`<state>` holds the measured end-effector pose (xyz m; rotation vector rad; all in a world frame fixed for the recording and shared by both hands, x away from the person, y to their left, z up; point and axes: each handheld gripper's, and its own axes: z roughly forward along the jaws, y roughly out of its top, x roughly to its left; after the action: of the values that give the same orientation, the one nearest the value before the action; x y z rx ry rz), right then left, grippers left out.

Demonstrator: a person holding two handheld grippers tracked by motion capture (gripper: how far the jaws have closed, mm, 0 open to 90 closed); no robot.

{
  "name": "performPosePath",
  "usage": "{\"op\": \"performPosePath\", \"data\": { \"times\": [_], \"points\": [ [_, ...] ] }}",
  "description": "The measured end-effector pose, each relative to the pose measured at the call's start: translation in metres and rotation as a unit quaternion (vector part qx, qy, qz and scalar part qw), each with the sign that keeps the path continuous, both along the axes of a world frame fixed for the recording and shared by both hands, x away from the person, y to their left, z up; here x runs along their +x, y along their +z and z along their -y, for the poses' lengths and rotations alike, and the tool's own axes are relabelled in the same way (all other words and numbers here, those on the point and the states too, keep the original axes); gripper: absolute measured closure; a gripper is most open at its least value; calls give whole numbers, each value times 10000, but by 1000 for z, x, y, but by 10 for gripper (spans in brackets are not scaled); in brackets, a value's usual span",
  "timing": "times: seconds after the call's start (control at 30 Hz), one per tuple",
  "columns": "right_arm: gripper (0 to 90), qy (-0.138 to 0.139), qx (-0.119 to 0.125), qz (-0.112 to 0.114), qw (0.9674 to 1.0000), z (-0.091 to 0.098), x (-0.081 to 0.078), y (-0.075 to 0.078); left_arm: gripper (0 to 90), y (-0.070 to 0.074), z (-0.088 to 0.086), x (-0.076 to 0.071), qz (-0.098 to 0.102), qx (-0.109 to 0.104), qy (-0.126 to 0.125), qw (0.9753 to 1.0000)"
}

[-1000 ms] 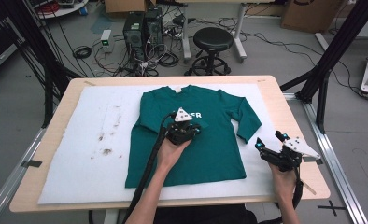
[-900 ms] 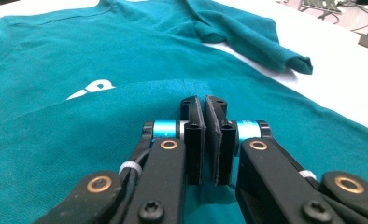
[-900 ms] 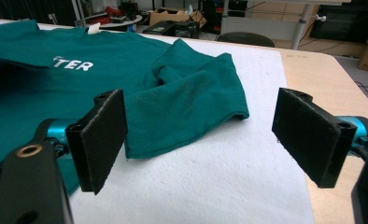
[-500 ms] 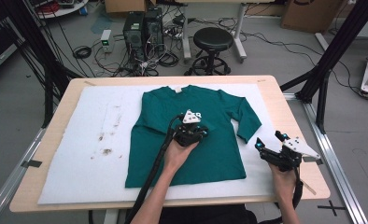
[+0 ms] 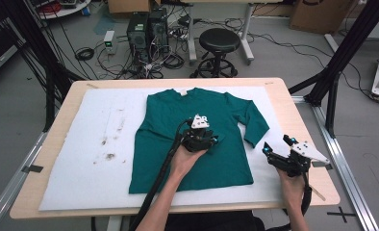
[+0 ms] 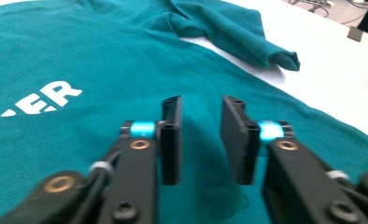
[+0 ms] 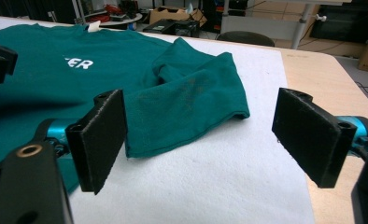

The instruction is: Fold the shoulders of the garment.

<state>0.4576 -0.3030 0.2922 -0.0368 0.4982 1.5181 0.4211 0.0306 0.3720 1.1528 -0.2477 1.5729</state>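
While the green long-sleeved shirt (image 5: 192, 139) lies face up on the white mat (image 5: 82, 159), these lines apply.
Shirt: spread flat mid-table, white lettering (image 6: 42, 98) on the chest, one sleeve (image 7: 187, 107) folded in beside the body, likely a first fold.
Left gripper (image 6: 203, 135): low over the chest; its jaws have just been opening, now partly apart with only a soft ridge of cloth between them, pads not pressing, so it seems to have let go.
Right gripper (image 7: 201, 140): jaws wide, empty, waiting near the folded sleeve's cuff at the mat's edge.
Table (image 5: 293, 110): wooden, carrying the mat.
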Motion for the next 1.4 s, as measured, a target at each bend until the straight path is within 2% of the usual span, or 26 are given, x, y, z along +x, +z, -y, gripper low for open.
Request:
{"op": "performPosePath", "data": {
  "times": [0.13, 0.3, 0.37, 0.4, 0.43, 0.67, 0.7, 0.73, 0.8, 0.83, 0.87, 0.9, 0.93, 0.97, 1.03, 1.07, 1.1, 1.17, 1.27, 1.3, 1.4],
  "points": [
    [187, -6, 0, 1, 10000, 0, 0, 0, 490, -2, -6, -8, 39, -165, 21, 9999],
    [187, -24, -1, 9, 10000, 0, 0, 0, 450, -5, -16, -14, 32, -255, 103, 9996],
    [187, -19, -2, -7, 10000, -1, 0, 0, 407, -7, -22, -16, 25, -279, 181, 9994],
    [187, -24, 2, -1, 10000, -1, 0, 0, 386, -8, -30, -18, -128, -314, 92, 9994],
    [187, -30, 0, 3, 10000, -1, 0, 0, 373, -8, -34, -19, -194, -318, 46, 9993],
    [187, -22, -10, 8, 10000, -1, 0, -1, 291, -14, -58, -26, -108, -484, 82, 9987],
    [187, -44, 8, 10, 10000, -1, 0, 0, 278, -17, -68, -27, -43, -543, 140, 9984],
    [187, -39, 3, 3, 10000, -1, 0, 0, 266, -17, -68, -27, -43, -543, 140, 9984],
    [187, -27, 18, 2, 10000, -1, 0, 0, 262, -23, -87, -30, 49, -701, 263, 9972],
    [187, -27, 18, 2, 10000, -1, 0, 0, 262, -23, -87, -30, 49, -701, 263, 9972],
    [187, -23, 25, -14, 10000, -1, 0, 0, 261, -26, -94, -31, 80, -764, 273, 9967],
    [187, -28, 31, -8, 10000, -1, 0, 0, 261, -33, -109, -34, 228, -909, 296, 9952],
    [187, -27, 41, 0, 10000, -1, 0, 0, 261, -37, -117, -36, 316, -968, 281, 9944],
    [187, -27, 41, 0, 10000, -1, 0, 0, 261, -37, -117, -36, 316, -968, 281, 9944],
    [187, -29, 48, 6, 10000, -1, 0, 0, 261, -44, -133, -39, 456, -1062, 175, 9931],
    [187, -27, 56, 9, 10000, -1, 0, 0, 261, -50, -149, -40, 600, -1140, 46, 9917],
    [187, -27, 56, 9, 10000, -1, 0, 0, 262, -50, -149, -40, 600, -1140, 46, 9917],
    [187, -35, 48, -2, 10000, -1, 0, 0, 261, -57, -171, -39, 778, -1208, -22, 9896],
    [187, -43, 48, -5, 10000, -1, 0, -1, 261, -62, -192, -35, 839, -1306, -56, 9879],
    [187, -43, 48, -5, 10000, -1, 0, -1, 262, -62, -192, -35, 839, -1306, -56, 9879],
    [187, -50, 46, 1, 10000, -1, 0, 0, 262, -68, -212, -31, 929, -1422, -101, 9854]
  ]
}}
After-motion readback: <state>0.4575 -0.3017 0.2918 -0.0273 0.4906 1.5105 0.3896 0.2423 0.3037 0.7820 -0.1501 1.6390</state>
